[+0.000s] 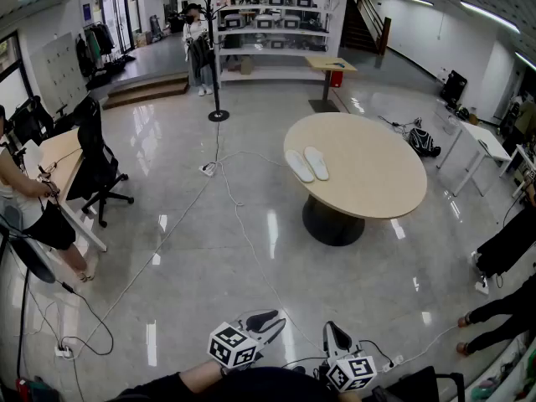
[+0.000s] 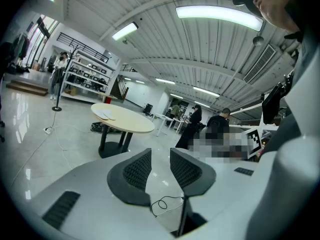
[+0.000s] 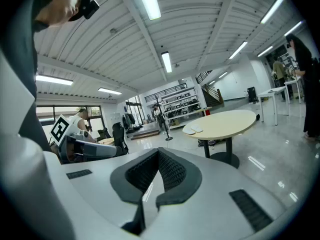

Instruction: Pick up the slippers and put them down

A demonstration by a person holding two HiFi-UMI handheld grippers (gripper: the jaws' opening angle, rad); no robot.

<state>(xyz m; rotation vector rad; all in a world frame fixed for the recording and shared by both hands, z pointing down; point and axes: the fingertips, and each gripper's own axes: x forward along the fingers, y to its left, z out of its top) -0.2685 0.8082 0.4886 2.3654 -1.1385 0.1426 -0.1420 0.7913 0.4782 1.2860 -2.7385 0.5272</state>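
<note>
Held at the bottom edge, the left gripper (image 1: 270, 322) is shown with jaws parted and empty, the right gripper (image 1: 332, 328) with jaws closed; the slippers (image 1: 306, 164) are seen on the round table (image 1: 377, 182), centre frame.

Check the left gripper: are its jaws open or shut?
Open. The left gripper shows its pads apart in its own view, with only floor and a cable visible through the gap.
</note>
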